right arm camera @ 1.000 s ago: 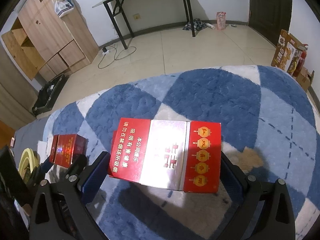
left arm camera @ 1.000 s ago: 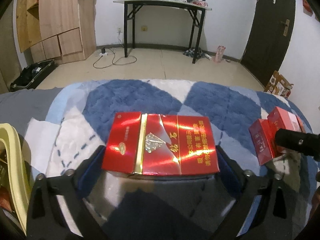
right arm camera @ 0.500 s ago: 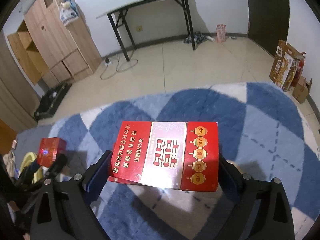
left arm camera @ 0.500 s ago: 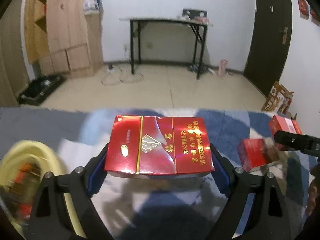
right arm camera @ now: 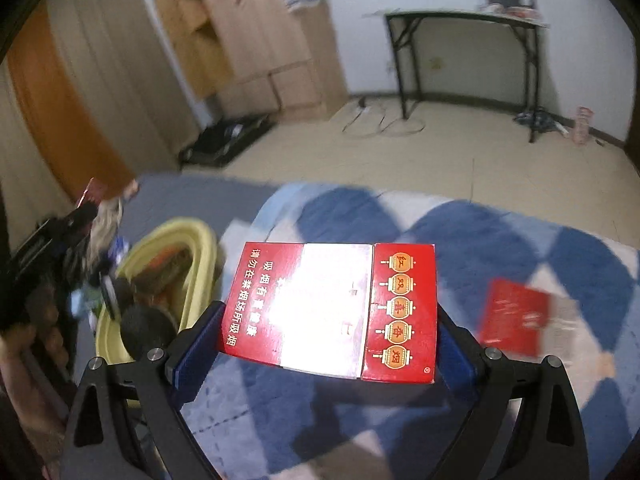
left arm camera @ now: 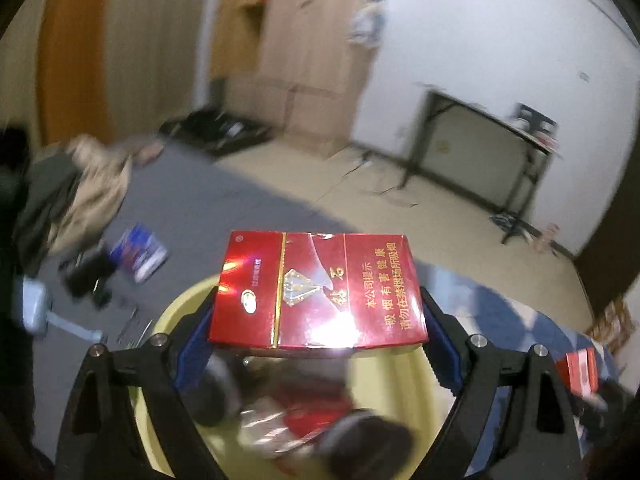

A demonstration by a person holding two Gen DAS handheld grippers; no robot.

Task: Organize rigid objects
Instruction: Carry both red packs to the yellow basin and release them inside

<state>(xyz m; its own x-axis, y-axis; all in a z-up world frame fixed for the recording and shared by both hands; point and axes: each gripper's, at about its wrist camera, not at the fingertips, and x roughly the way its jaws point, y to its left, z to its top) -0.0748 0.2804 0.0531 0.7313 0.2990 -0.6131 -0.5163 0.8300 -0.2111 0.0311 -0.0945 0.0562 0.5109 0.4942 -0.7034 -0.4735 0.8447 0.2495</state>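
Both grippers have been swung leftward since the earlier frames, so that the round pale-yellow plastic basin (left arm camera: 384, 392) is now lying directly beneath the left gripper (left arm camera: 318, 316), where before only the quilt was seen. A glossy red cardboard cigarette pack with gold lettering (left arm camera: 316, 292) is being clamped flat between its blue-padded fingers (left arm camera: 436, 340), held above the basin's blurred red and dark contents. The left gripper is being pointed steeply downward.

A red-and-silver cigarette pack printed with gold lanterns (right arm camera: 332, 312) is being gripped by the right gripper (right arm camera: 328, 340), its fingers having just been closing onto the pack's short sides. This pack is being carried above the soft blue-and-white diamond-patterned quilt (right arm camera: 500, 248), with the basin (right arm camera: 200, 248) to its left. Another red pack (right arm camera: 516, 320) is lying blurred on the quilt to the right.
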